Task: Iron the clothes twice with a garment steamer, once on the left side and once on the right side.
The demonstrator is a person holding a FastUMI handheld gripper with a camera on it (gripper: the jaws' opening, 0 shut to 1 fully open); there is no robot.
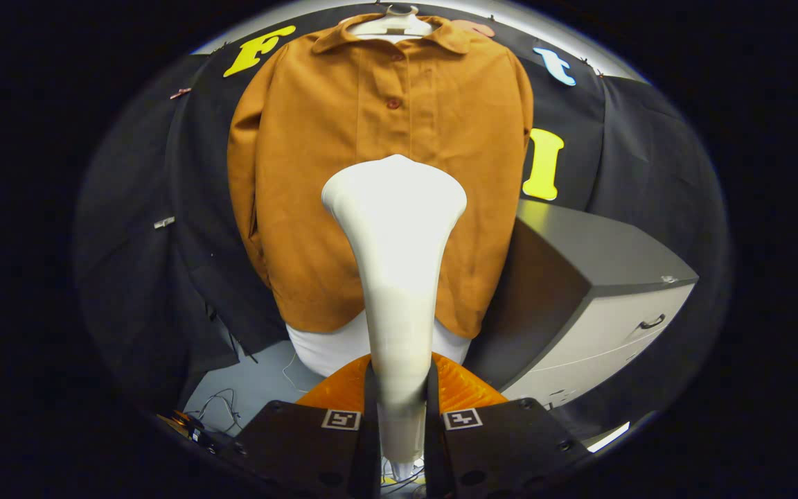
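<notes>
Dark booth cloth was seen hanging left of the jacket (378, 173), whose left sleeve edge stood free of it, with bare floor (253, 388) and loose cables below. The jacket was hung on a white hanger (393, 24) beyond the gripper (401, 416), whose jaws were closed on the handle of the garment steamer (395, 263), its flared head raised before the jacket's lower middle. To the right, a grey cabinet (600, 277) was set near the jacket's hem.
</notes>
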